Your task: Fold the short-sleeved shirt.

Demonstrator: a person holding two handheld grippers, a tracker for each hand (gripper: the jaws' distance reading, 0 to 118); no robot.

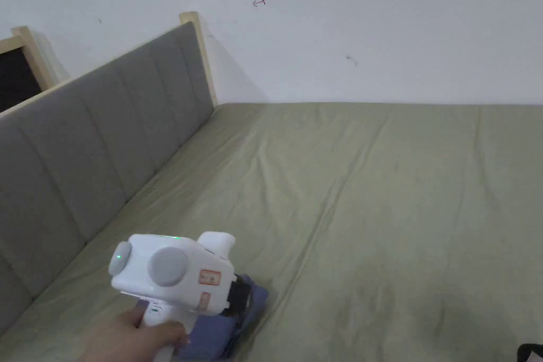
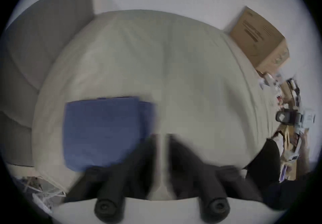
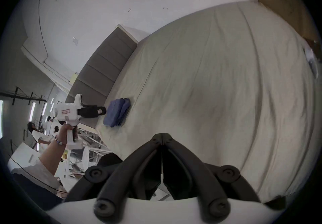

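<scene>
Where the grey headboard (image 1: 95,130) ends, the green sheet (image 1: 382,193) lies creased.

left hand-held gripper (image 2: 163,138) blurred, shirt (image 1: 222,334) half hidden

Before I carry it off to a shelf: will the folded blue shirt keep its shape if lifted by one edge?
Probably not. The folded blue shirt is soft stacked cloth, so layers would likely droop open. It looks light. Pushed, it may bunch on the wrinkled bedsheet.
</scene>
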